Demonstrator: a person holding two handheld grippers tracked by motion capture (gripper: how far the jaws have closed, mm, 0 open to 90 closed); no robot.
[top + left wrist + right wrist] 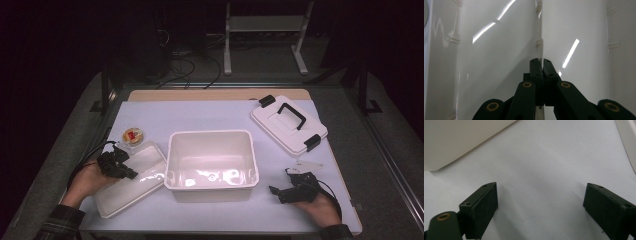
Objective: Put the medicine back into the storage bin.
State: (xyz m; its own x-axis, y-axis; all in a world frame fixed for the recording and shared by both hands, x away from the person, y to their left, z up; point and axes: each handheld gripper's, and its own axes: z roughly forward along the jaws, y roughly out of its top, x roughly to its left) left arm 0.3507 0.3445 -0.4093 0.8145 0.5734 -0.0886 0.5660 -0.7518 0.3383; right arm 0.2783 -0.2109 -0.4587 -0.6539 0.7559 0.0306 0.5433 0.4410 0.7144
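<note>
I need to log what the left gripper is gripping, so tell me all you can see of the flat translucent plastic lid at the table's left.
The flat translucent plastic lid looks glossy, rectangular and rimmed. It lies askew on the pale table mat, beside the white open tub. The left gripper is shut on a thin edge of it.

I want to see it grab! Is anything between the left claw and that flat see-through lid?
No. The left claw is already shut on the thin edge of the clear lid, beside the white tub.
</note>
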